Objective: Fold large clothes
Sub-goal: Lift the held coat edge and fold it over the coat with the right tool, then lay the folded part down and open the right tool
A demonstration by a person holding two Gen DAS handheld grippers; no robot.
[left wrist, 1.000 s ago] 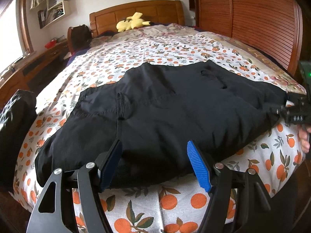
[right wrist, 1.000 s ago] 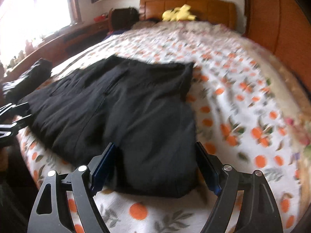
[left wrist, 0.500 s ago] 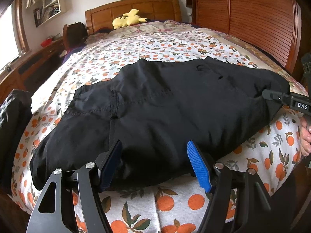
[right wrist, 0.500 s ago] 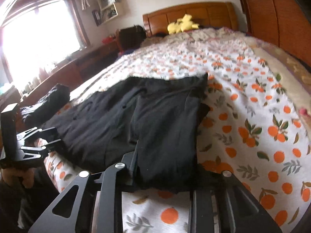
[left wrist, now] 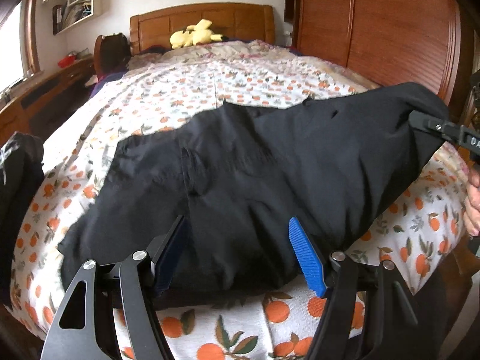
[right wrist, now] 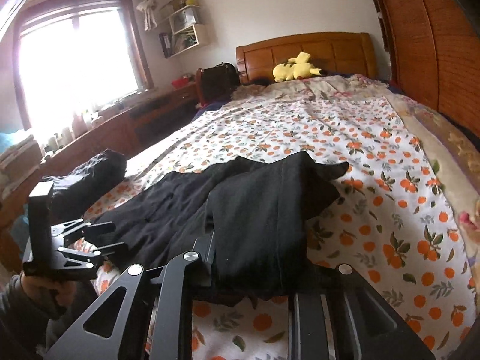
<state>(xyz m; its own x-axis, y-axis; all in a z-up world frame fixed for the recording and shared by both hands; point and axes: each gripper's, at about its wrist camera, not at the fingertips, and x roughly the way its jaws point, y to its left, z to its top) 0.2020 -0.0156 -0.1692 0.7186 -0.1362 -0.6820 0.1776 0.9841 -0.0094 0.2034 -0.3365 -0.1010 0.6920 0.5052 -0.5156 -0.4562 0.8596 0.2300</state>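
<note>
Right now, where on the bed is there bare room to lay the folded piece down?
Bare bedspread runs from the black garment up to the yellow plush, and along the side toward the wooden wardrobe. It is crowded at the near edge: both grippers, the garment, and a dark bundle on the window side.

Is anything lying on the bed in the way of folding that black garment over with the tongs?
Nothing visible blocks it. The right tongs already grip one end of the black garment, and the left tongs straddle its near edge, open. The orange-print bedspread beyond is bare; the yellow plush toy sits far off by the headboard.
</note>
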